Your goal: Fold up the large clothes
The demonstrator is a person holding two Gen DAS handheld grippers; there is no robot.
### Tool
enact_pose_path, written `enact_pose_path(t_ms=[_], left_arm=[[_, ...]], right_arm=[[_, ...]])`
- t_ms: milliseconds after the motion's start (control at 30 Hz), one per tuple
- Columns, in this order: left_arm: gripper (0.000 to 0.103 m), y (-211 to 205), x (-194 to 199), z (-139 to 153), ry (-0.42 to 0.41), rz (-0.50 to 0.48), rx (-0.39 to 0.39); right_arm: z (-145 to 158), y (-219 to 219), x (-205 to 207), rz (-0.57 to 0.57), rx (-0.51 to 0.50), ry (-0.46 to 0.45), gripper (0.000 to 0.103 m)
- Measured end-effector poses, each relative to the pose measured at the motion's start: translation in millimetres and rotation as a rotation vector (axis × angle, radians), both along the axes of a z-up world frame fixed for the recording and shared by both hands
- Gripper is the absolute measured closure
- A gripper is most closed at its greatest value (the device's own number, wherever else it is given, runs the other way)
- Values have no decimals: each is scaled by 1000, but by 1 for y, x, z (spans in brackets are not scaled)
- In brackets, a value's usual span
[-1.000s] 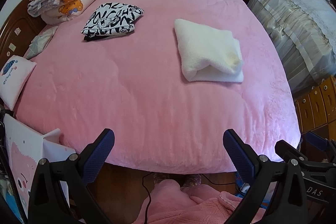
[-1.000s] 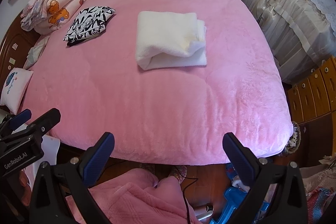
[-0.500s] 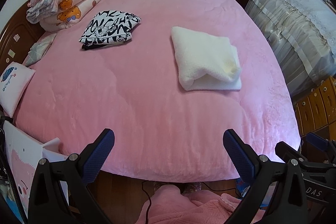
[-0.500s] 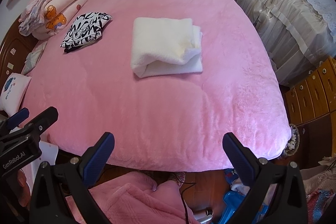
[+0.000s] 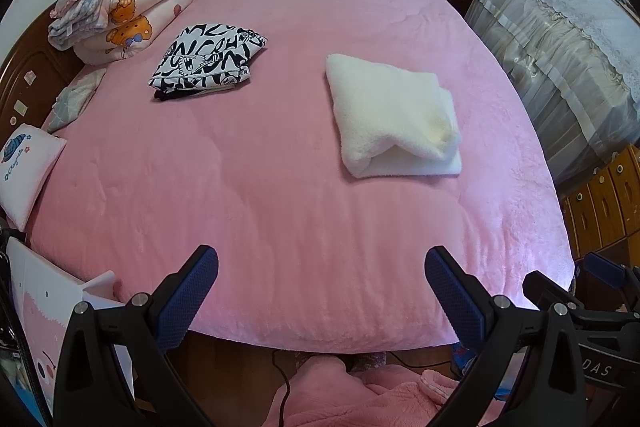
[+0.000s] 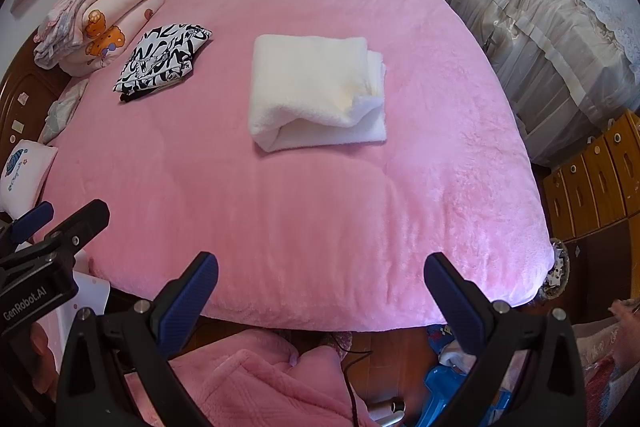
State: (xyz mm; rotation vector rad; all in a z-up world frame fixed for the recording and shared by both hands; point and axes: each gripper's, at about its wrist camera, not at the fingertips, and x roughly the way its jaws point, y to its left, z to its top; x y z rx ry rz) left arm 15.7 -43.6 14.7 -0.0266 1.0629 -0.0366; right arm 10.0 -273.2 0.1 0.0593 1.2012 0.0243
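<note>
A folded white fleece garment (image 5: 394, 119) lies on the pink bed (image 5: 260, 187), right of centre; it also shows in the right wrist view (image 6: 316, 91). A folded black-and-white patterned garment (image 5: 208, 61) lies to its far left and shows in the right wrist view (image 6: 162, 61) too. My left gripper (image 5: 320, 275) is open and empty above the bed's near edge. My right gripper (image 6: 320, 283) is open and empty, also at the near edge. Both are well short of the garments.
Stacked quilts (image 5: 116, 7) sit at the bed's far left corner, and small pillows (image 5: 24, 167) lie along the left side. A covered piece of furniture (image 5: 568, 59) and wooden drawers (image 5: 600, 203) stand to the right. A pink robe (image 6: 248, 383) is below the grippers.
Both grippers have pulled back and tilted up a little, so the bed and garments sit lower in view. The garments have not moved. Both grippers stay open.
</note>
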Motion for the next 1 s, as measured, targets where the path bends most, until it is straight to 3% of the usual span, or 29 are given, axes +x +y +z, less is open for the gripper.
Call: enact_pose_path(t_ms=[1000], left_arm=[[1,13,35,-1,8,-30,-7]], right_arm=[[-4,12,28,-39,-25,22,0]])
